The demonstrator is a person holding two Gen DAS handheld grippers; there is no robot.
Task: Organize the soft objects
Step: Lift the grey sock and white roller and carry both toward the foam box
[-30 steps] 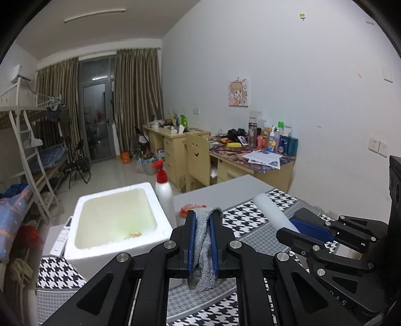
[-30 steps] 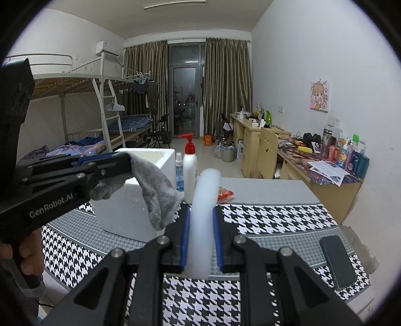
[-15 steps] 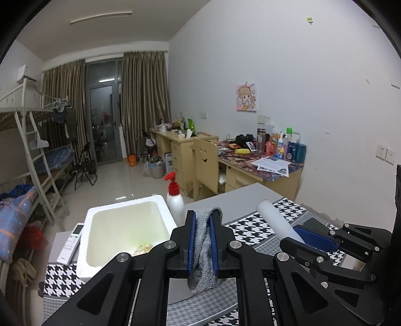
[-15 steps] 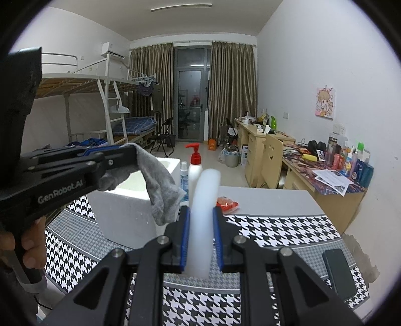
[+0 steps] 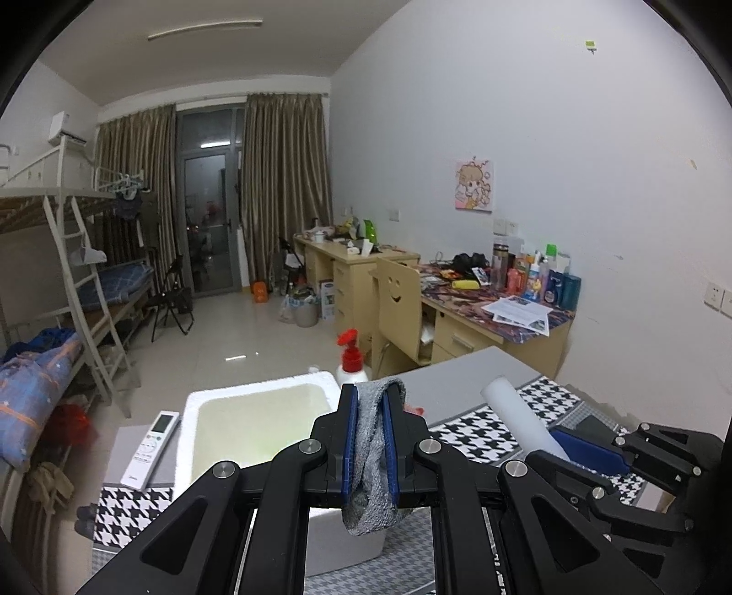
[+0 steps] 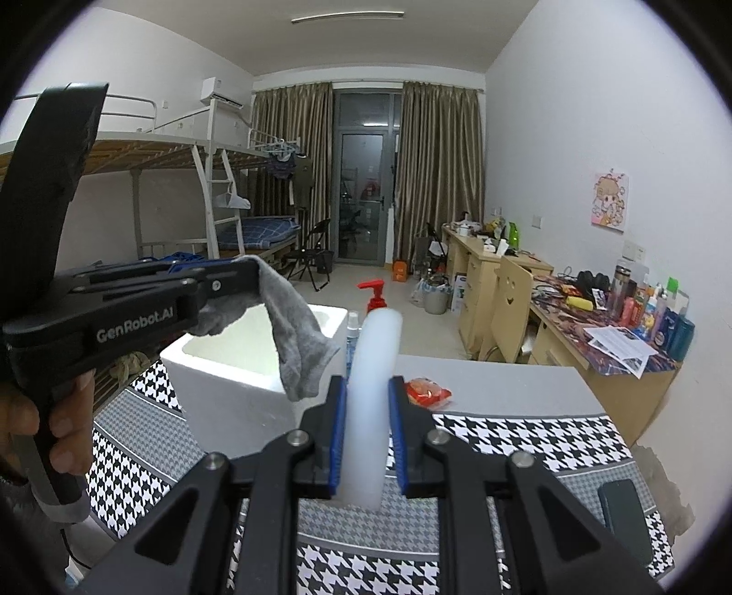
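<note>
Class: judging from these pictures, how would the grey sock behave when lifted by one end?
Probably floppy: the grey sock droops from the left gripper. Likely light, since a pinch holds it. Unlikely to roll.

The room is lit evenly but dimly by a ceiling tube light (image 6: pixel 347 17) at twelve o'clock. Edges are bent and blackened by fisheye distortion; floor glare is seen.

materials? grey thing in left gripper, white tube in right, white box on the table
Grey sock: knit fabric, matte, looks melange; it droops limp from the pads.
White tube: probably foam, slightly translucent, matte, dented where pinched.
White box: likely expanded polystyrene, with thick chalky walls and rounded rim.
</note>
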